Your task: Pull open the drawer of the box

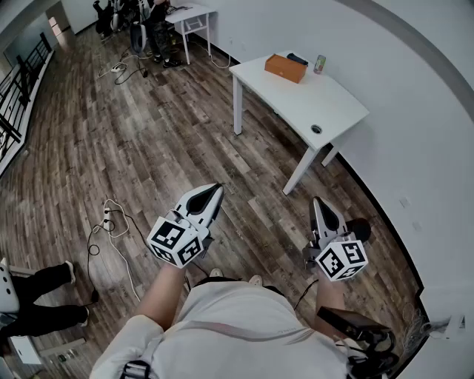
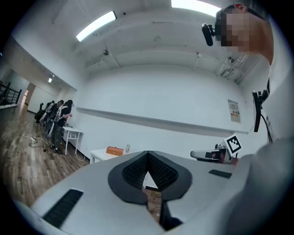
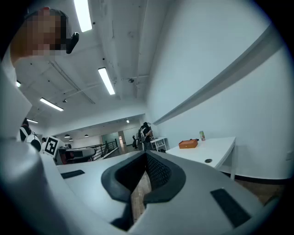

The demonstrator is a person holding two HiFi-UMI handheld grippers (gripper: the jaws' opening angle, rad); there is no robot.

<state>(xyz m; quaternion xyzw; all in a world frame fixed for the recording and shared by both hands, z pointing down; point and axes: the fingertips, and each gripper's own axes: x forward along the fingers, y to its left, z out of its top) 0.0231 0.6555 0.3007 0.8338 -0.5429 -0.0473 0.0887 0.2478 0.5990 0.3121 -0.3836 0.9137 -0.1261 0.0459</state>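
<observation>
The box (image 1: 286, 67) is orange and lies near the far end of a white table (image 1: 333, 111); no drawer shows from here. It also appears small in the left gripper view as the box (image 2: 115, 150) and in the right gripper view as the box (image 3: 189, 144). My left gripper (image 1: 216, 190) and right gripper (image 1: 317, 201) hang over the wooden floor, well short of the table, both pointing roughly toward it. In the close views the left gripper (image 2: 148, 154) and right gripper (image 3: 146, 155) have their jaws together at the tips with nothing between them.
A green can (image 1: 320, 64) and a dark object (image 1: 297, 58) stand beside the box. A white cable (image 1: 111, 226) trails on the floor at the left, near a seated person's legs (image 1: 41, 296). A railing (image 1: 15, 96) runs along the far left, another desk (image 1: 191, 13) stands at the back, and a white wall (image 1: 415, 89) curves on the right.
</observation>
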